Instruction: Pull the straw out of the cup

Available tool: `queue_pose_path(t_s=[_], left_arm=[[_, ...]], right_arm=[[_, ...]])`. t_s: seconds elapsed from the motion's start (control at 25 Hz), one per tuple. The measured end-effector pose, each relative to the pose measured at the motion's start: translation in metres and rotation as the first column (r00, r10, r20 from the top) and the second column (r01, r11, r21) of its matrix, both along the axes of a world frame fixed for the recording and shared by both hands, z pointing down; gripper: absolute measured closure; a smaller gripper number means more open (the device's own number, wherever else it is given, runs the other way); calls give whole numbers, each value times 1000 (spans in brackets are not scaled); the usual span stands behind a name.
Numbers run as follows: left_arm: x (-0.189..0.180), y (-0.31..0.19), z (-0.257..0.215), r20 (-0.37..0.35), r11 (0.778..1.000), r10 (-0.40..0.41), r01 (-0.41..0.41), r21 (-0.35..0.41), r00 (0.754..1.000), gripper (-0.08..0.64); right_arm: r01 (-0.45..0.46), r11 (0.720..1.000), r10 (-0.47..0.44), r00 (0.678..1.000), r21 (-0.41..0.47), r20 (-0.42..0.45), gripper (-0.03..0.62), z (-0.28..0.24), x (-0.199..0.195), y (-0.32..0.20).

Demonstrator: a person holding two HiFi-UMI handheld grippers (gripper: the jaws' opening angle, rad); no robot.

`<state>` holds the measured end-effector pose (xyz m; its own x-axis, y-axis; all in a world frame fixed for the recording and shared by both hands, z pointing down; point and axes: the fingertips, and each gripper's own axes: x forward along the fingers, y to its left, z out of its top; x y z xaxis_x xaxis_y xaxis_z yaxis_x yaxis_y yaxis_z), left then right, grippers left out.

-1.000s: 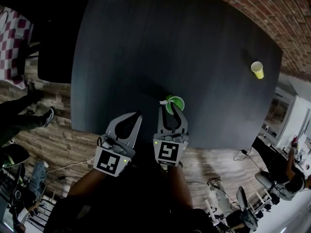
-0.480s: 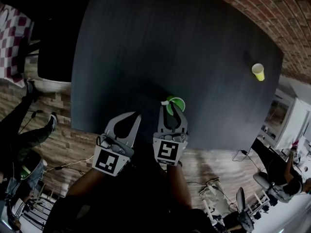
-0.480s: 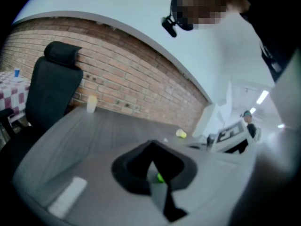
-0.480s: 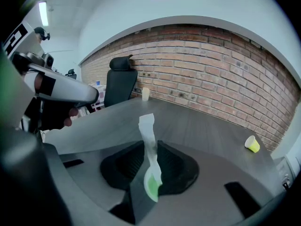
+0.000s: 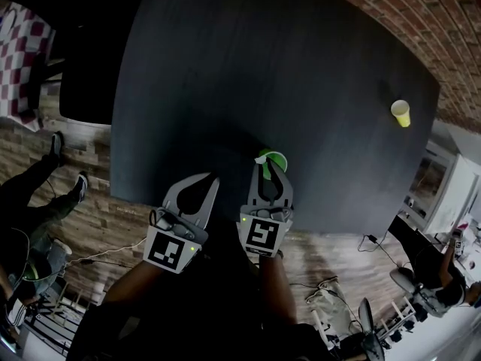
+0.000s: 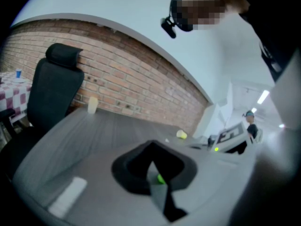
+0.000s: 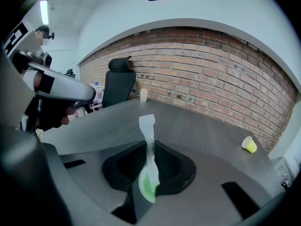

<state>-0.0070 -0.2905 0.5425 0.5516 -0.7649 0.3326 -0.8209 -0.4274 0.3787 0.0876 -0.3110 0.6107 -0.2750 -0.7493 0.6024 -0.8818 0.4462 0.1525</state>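
Straw extraction at the gripping stage: the right gripper (image 5: 267, 169) is seen with its jaws drawn in on the white straw (image 7: 149, 142). The straw stands between them and rises past their tips out of the green cup (image 5: 273, 159). The cup itself sits just beyond and below the jaw tips on the dark counter (image 5: 301, 74). The left gripper (image 5: 213, 177) is held alongside, its jaws together on nothing and clear of the cup. A straight lift along the straw's line is judged to be called for next, and the light cup may be dragged up too unless it is steadied. How firmly the straw is pinched cannot be made out. The cup's body and the straw's lower end are masked by the jaws.
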Motion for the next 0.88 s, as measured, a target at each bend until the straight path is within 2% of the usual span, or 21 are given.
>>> queue_pose_path(t_s=[0.88], left_arm=[[10,14,-8,13,1000,-1,1,20,1000,555]], right_arm=[[-1,998,-2,999,68,44,549,-14,10,5]])
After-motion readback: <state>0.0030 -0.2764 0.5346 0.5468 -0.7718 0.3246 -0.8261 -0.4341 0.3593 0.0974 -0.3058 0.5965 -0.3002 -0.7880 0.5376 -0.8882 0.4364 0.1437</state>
